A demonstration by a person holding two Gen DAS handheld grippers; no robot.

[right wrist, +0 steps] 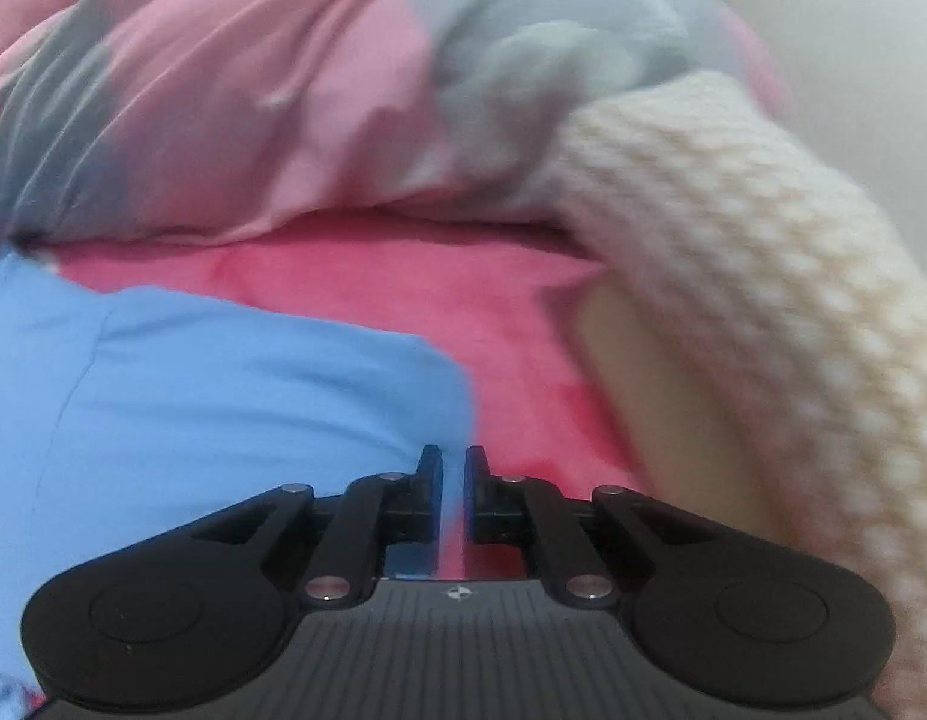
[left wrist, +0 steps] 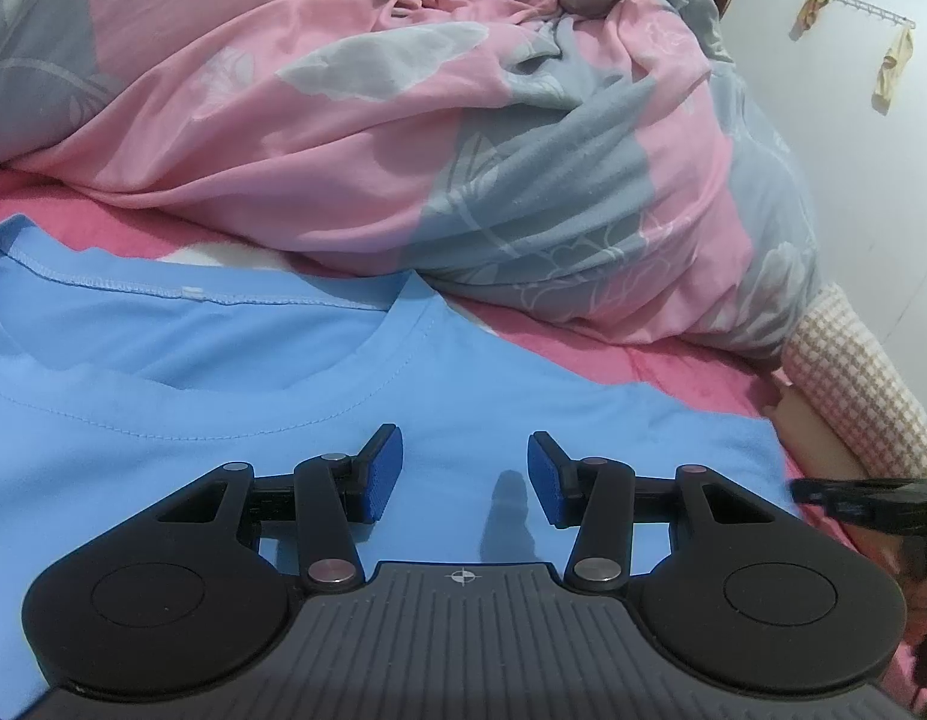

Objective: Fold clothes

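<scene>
**Fold risk check: blue T-shirt on the bed**

I see the blue T-shirt (left wrist: pixel 235 396) lying flat on the pink bed sheet (left wrist: pixel 673 372), collar toward the upper left of the left wrist frame. The left gripper (left wrist: pixel 465 477) hovers over the chest panel in the lower centre, fingers (left wrist: pixel 384 474) parted with only flat fabric beneath them; they hold nothing.

The right gripper (right wrist: pixel 454 480) sits at the lower centre of its own frame, over the shirt's right edge where blue meets pink. Its fingers stand almost closed, a thin slit between them. I cannot tell whether any cloth is pinched there.

Hazards, as I judge them:

1. Empty grip. If the right fingers hold no fabric, a lift leaves the edge behind.
2. Sheet capture. The edge lies directly on the bed sheet; a pinch here could take both layers.
3. Snagging. The rumpled pink-and-grey quilt (left wrist: pixel 463 138) and the cream knit cloth (right wrist: pixel 763 276) lie just beside the shirt and could catch a moving gripper.
4. Blur. The right wrist frame is smeared, so edge position is uncertain.
</scene>
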